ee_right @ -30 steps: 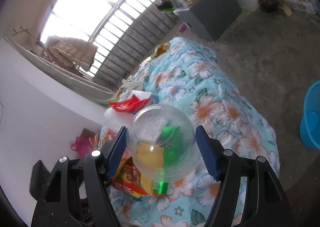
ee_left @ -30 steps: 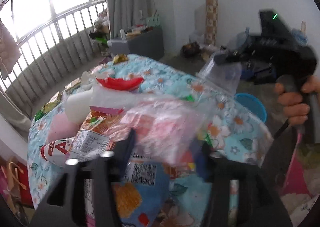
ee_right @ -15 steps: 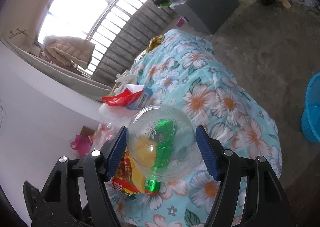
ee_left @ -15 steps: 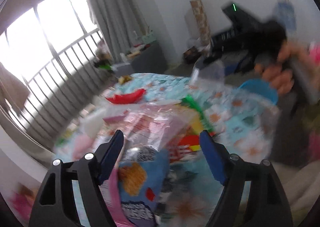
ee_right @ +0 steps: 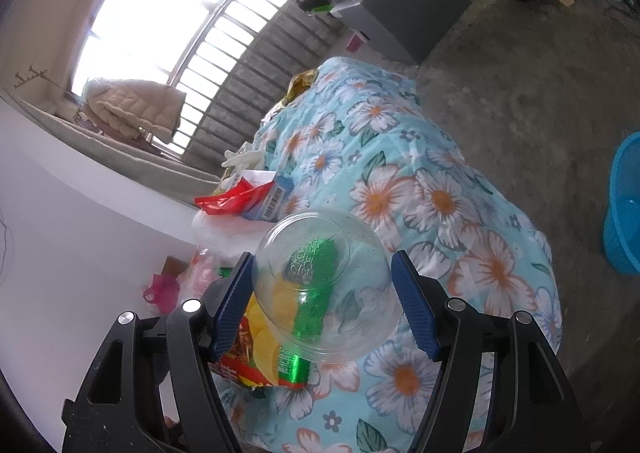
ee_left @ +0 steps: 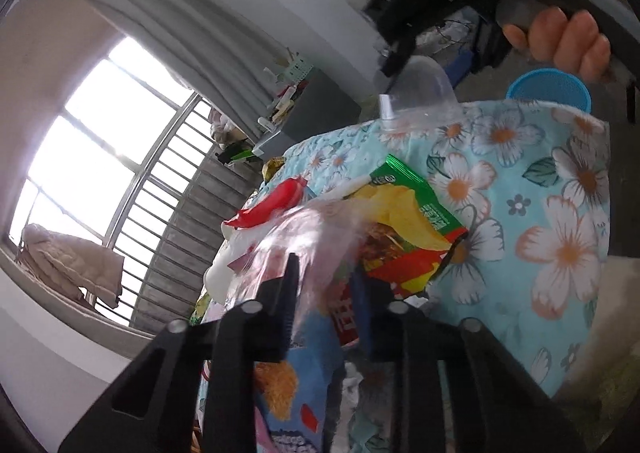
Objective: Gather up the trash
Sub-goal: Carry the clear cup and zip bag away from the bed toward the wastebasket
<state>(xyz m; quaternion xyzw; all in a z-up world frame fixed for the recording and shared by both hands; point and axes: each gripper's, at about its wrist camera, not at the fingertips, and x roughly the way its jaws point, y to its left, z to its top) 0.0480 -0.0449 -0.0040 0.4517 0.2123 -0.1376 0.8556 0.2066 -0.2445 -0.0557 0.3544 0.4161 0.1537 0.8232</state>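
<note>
Flowered cloth [ee_right: 400, 157] covers the bench, its near edge cut off behind the claws. Wrappers heap at its left side, blurred in the left view. Left claw [ee_left: 324, 289] is closing on a clear crinkled bag [ee_left: 304, 237]. Right claw [ee_right: 322, 303] grips a clear plastic cup [ee_right: 324, 285] at its sides, above a green-and-yellow packet [ee_right: 280, 353]

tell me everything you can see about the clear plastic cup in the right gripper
The clear plastic cup is a thin, see-through tumbler, empty as far as can be seen, with faint smudges on its wall and an embossed round base. It lies tipped on its side between the blue pads of the right gripper, base pointing away from the camera, rim toward it. Both pads press on its sides, holding it above the floral tablecloth. A green and yellow snack wrapper shows through it. In the left wrist view it appears small.
</note>
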